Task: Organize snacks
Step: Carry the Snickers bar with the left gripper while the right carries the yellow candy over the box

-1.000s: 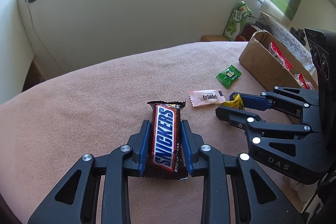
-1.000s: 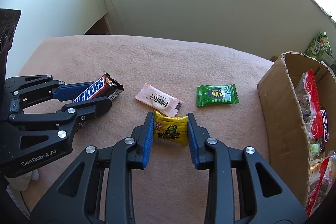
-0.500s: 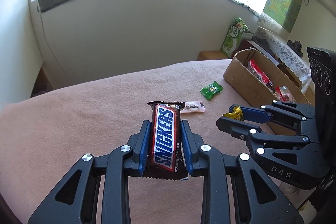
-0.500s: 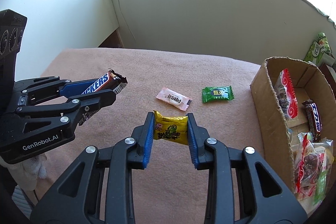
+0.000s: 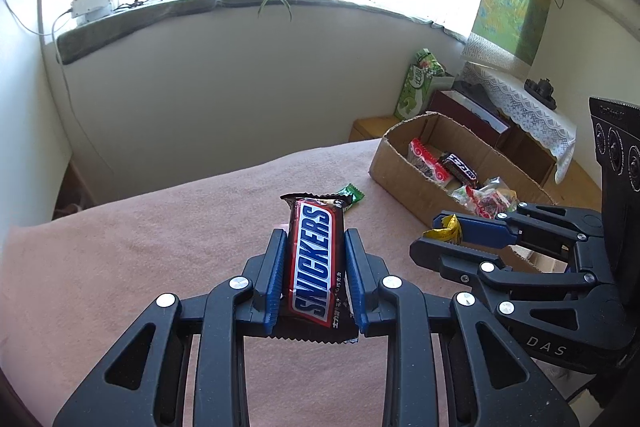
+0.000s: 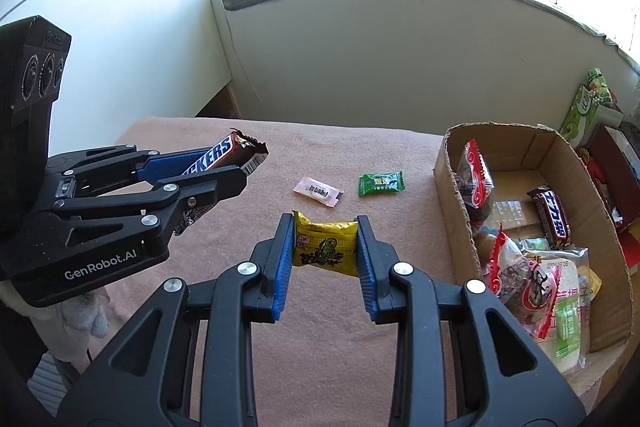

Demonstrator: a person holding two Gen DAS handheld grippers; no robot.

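- Left wrist view: my left gripper [image 5: 316, 269] is clamped on the Snickers bar [image 5: 315, 263], which lies lengthwise between the blue pads and is lifted clear of the pink-covered table [image 5: 140, 267].
- To the right I see my right gripper [image 5: 438, 241] side-on, with a scrap of the yellow snack packet [image 5: 445, 228] pinched at its tips.
- Beyond the bar, a green candy [image 5: 352, 194] pokes out near the table's far edge; most of it is hidden by the wrapper.
- The cardboard box [image 5: 404, 175] stands at the table's far right corner, holding several packets.
- Right wrist view: my right gripper [image 6: 325, 247] grips the yellow snack packet [image 6: 325, 247] across its width, held above the table [image 6: 340, 347].
- My left gripper [image 6: 236, 167] comes in from the left with the Snickers bar [image 6: 224, 155] sticking out past its tips.
- A pink-white candy [image 6: 318, 191] and the green candy [image 6: 380, 183] lie apart on the table toward its far edge.
- The cardboard box [image 6: 456, 195] sits along the right edge; the print on its packets is too small for me to read, I think.
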